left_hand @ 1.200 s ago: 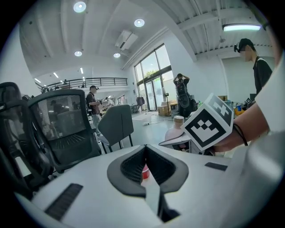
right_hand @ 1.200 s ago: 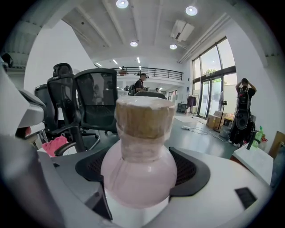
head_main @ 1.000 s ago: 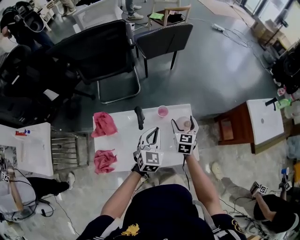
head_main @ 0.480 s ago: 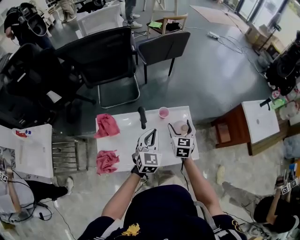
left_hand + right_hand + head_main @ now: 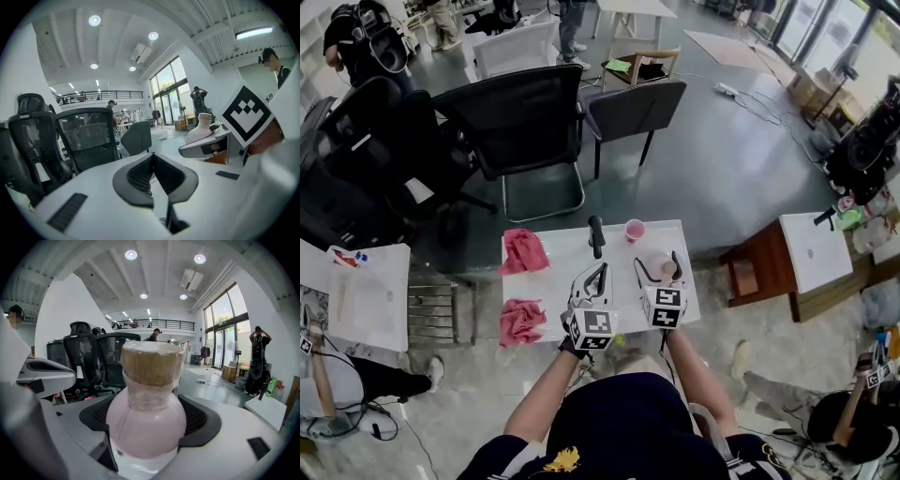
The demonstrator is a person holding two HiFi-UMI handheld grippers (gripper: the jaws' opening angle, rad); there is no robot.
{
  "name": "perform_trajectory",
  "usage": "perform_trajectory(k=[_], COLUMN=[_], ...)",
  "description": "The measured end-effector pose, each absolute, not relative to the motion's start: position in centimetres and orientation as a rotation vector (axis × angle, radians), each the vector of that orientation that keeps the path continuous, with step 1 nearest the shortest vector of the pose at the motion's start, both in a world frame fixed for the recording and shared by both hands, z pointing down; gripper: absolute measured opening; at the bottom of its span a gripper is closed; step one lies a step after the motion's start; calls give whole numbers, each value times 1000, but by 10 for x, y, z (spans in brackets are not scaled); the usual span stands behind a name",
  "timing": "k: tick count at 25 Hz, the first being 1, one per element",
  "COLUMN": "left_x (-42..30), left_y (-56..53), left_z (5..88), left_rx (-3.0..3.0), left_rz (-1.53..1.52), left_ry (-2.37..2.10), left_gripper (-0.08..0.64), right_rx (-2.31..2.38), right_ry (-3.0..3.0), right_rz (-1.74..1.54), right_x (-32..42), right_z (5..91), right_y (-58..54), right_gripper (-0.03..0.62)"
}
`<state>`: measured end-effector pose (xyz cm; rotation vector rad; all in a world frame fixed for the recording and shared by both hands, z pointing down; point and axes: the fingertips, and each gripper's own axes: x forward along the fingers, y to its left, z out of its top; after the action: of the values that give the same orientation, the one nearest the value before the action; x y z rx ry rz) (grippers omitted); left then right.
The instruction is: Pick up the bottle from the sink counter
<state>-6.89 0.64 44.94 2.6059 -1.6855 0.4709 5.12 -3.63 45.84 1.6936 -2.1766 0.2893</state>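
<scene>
Right gripper view, right claw (image 5: 150, 427) clamped on pink bottle (image 5: 147, 380), left gripper view, left claw (image 5: 153, 161) pinched together.

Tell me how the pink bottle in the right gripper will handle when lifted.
The bottle has a rounded belly, so it could twist between the pads of the right gripper. Its glossy skin looks slick and may slip. If the pink is liquid filling it, expect some heft.

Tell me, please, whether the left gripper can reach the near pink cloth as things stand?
Probably yes: the left gripper, jaws shut and empty, is close beside the cloth, with only bare counter between them.
</scene>
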Motion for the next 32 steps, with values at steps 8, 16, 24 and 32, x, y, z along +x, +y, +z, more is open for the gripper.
perform_trajectory(k=[8,16,24,32], left_x=[-112,-151,-155,-139], left_y=[34,69,98,105], left_z=[431,416,368,354], left_rx=[2571,2529,2573,2550], left_rz=[430,364,290,287], left_ry=[-1753,-1784,-1785,-1831], left_gripper=[18,18,18,18], right_rx=[1687,1662,1641,1586], right_ry=[-2206,-2259,-2338,-2411], right_rz=[271,235,218,212], right_x=[19,-18,-31,-29], right_z=[438,416,381,359], right_y=[-9,17,47,55], right_gripper=[430,430,430,430])
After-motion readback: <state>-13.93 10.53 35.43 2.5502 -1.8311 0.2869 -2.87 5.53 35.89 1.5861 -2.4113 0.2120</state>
